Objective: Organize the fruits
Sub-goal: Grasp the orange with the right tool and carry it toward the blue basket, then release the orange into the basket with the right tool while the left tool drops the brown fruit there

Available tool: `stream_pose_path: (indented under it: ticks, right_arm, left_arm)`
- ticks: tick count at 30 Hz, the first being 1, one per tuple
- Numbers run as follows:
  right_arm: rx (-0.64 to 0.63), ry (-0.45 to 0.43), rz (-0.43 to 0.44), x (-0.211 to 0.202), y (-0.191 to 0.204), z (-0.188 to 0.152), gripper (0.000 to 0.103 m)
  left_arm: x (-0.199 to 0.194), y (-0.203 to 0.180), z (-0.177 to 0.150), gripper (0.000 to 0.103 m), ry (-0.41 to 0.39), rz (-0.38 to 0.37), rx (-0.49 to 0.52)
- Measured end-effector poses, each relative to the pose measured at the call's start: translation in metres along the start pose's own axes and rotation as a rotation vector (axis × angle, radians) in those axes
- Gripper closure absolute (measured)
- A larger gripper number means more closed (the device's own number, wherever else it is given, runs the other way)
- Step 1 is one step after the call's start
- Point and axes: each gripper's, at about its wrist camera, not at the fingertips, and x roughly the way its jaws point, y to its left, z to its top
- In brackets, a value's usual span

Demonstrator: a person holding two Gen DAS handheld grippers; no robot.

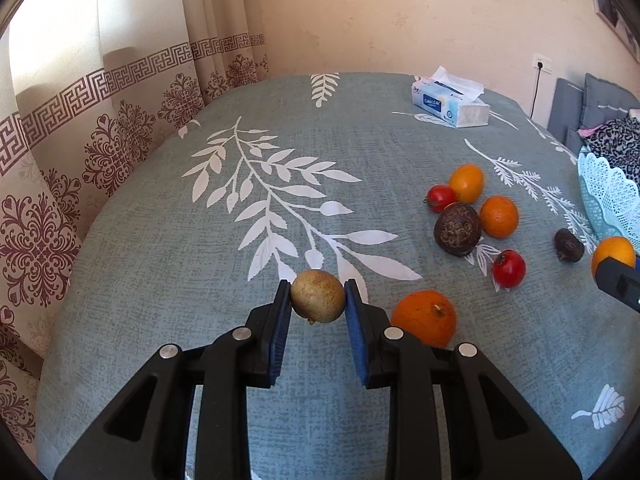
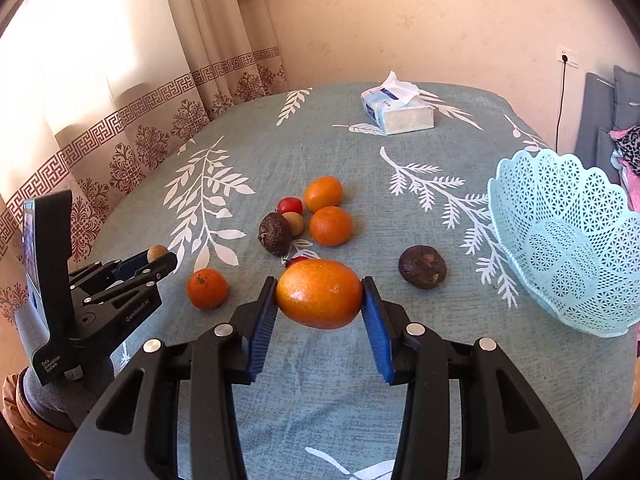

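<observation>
My left gripper (image 1: 318, 298) is shut on a small tan round fruit (image 1: 318, 296) and holds it above the cloth; it also shows in the right wrist view (image 2: 158, 254). My right gripper (image 2: 320, 296) is shut on an orange (image 2: 319, 294), held above the table. On the cloth lie loose oranges (image 2: 331, 226), (image 2: 323, 193), (image 2: 207, 288), red tomatoes (image 2: 290, 205), and two dark wrinkled fruits (image 2: 274, 234), (image 2: 422, 267). An empty light-blue lattice basket (image 2: 568, 240) stands at the right.
A tissue box (image 2: 398, 110) sits at the far side of the table. Patterned curtains (image 1: 80, 140) hang at the left. A grey sofa with clothes (image 1: 600, 120) is at the right. The teal leaf-print tablecloth (image 1: 240, 200) covers the table.
</observation>
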Motion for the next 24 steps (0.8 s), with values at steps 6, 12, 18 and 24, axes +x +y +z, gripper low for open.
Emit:
stream_pose_path:
  ticks: [6,12,18,24]
  right_arm:
    - [0.072,-0.051,-0.072,-0.018,-0.033,0.009,0.06]
    - [0.16,-0.089,-0.181,-0.034,-0.077,0.013,0.06]
    - [0.252,-0.101,-0.284,-0.044,-0.125,0.011,0.06]
    - [0.326,-0.074,-0.367,-0.043,-0.16,0.006,0.06]
  left_arm:
    - [-0.008,-0.013,0.002,0.076,-0.017,-0.011,0.027]
    - [-0.015,-0.027,0.006,0.076,-0.033,-0.029,0.05]
    - [-0.02,-0.041,0.009,0.076,-0.043,-0.054,0.072]
    - [-0.021,-0.053,0.012,0.076,-0.049,-0.072,0.095]
